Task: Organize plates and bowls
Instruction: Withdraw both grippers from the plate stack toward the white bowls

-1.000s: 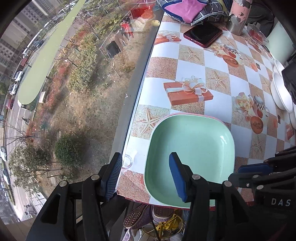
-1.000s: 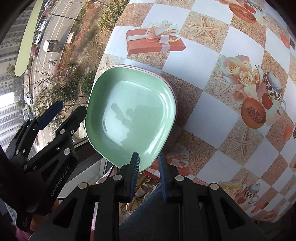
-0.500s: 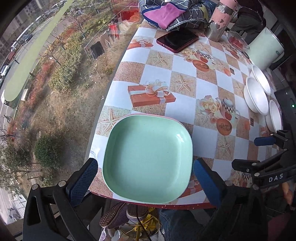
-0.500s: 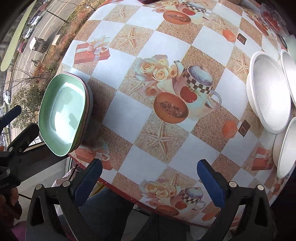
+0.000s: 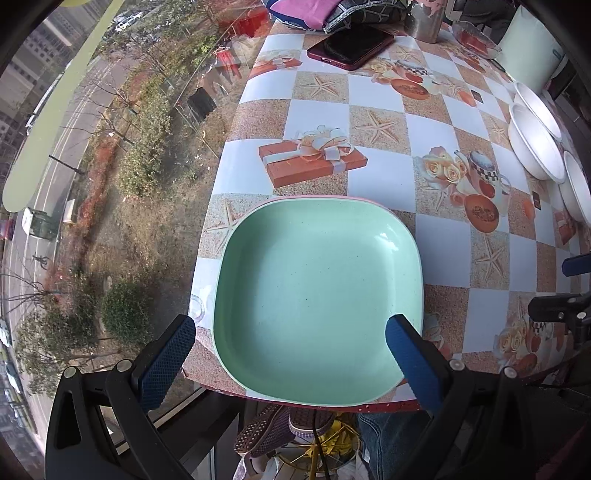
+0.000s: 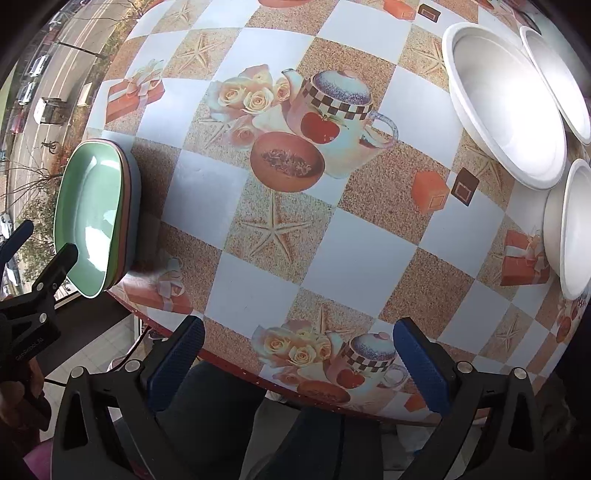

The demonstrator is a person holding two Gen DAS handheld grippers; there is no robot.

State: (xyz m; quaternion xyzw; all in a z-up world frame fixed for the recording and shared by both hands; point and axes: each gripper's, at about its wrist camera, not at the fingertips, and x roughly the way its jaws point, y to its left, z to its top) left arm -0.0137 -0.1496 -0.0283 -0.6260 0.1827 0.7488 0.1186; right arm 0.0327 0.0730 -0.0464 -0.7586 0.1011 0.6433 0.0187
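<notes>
A stack of square plates with a mint green plate point(image 5: 317, 291) on top sits at the table's near left corner; a pink rim shows under it. It also shows in the right wrist view point(image 6: 92, 218) at the left. My left gripper point(image 5: 291, 358) is open and empty, its jaws spread at the plate's near edge. My right gripper point(image 6: 299, 365) is open and empty over the table's front edge. Three white bowls point(image 6: 506, 107) lie at the right; they also show in the left wrist view point(image 5: 535, 140).
The table point(image 5: 443, 229) has a checked cloth with printed pictures. A dark red phone point(image 5: 351, 46), folded cloth point(image 5: 332, 11) and a metal cup point(image 5: 424, 18) lie at the far end. A window drops away along the left edge.
Both grippers opened wide and let go of the green plate, which now rests on the stack. The right gripper swung right toward the bowls. The left gripper centred on the plate.
</notes>
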